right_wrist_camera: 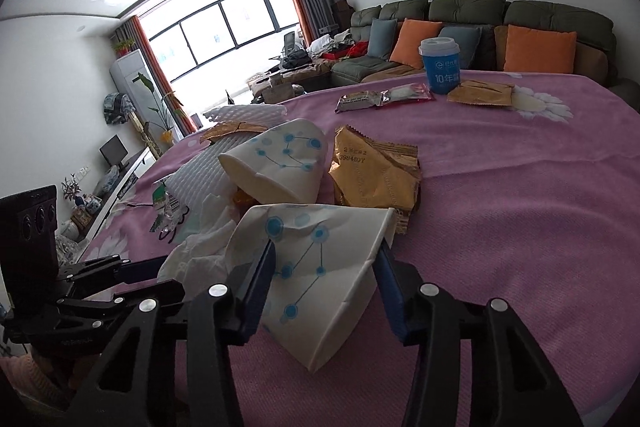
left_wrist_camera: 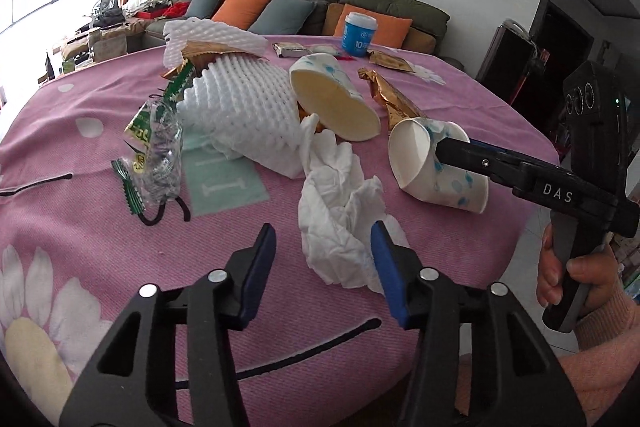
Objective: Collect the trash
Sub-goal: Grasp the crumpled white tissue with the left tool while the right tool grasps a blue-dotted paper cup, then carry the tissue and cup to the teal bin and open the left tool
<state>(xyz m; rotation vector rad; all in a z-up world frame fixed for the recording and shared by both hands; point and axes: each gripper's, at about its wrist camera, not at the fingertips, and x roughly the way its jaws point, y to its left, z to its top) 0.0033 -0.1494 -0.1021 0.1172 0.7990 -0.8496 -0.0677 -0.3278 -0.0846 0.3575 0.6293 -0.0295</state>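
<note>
Crushed paper cup (right_wrist_camera: 320,267) sits clamped between the right jaws; left jaws apart beside the tissue (left_wrist_camera: 340,227).

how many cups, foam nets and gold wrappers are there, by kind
patterned paper cups: 2
blue lidded cup: 1
white foam nets: 2
gold wrappers: 3
total: 8

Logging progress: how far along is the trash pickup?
Nothing looks collected yet. In hand: right gripper squeezes the crushed paper cup; left gripper sits open around the tissue. Left: second cup, foam netting, gold wrapper, plastic wrapper.
</note>
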